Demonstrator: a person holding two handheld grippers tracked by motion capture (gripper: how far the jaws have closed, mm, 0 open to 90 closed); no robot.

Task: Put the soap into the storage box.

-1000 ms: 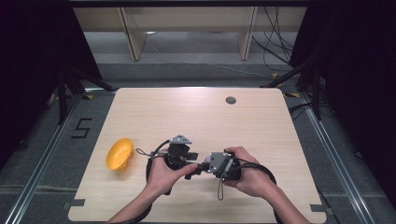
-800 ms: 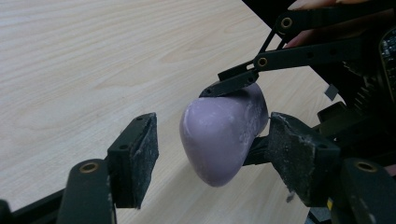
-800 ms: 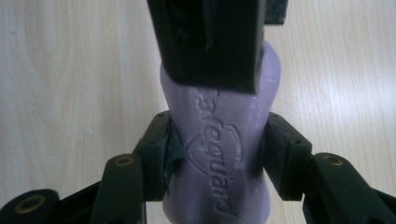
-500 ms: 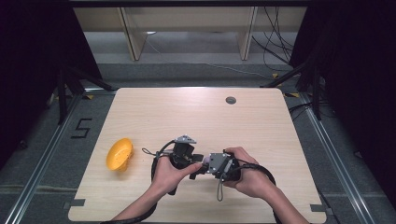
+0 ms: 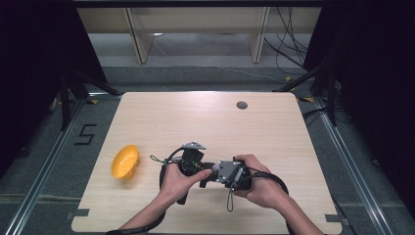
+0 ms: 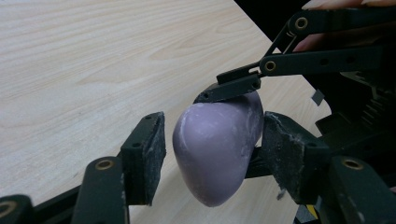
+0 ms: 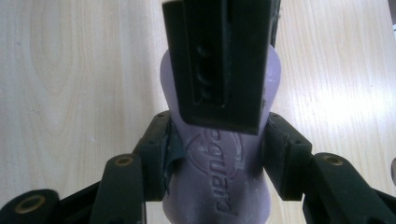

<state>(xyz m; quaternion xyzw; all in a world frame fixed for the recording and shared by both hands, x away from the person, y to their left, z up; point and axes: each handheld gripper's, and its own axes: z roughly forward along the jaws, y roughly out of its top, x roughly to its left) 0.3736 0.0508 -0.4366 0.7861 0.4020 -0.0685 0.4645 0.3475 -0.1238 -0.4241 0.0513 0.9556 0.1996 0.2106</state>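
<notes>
- You are holding both grippers low in the centre of the high view, over a pale wood-grain table, with the purple piece between them.
- Your right gripper is clamping the piece at its narrow waist; the rubbery, matte surface is showing embossed lettering, and both black pads are pressing its sides.
- Your left gripper has just been closing around the piece's rounded, egg-like end. The chalk-scuffed right pad is meeting it; the left pad is standing just apart, so the jaws are not yet gripping.
- A glossy yellow bowl is lying at the left edge, well apart.
</notes>
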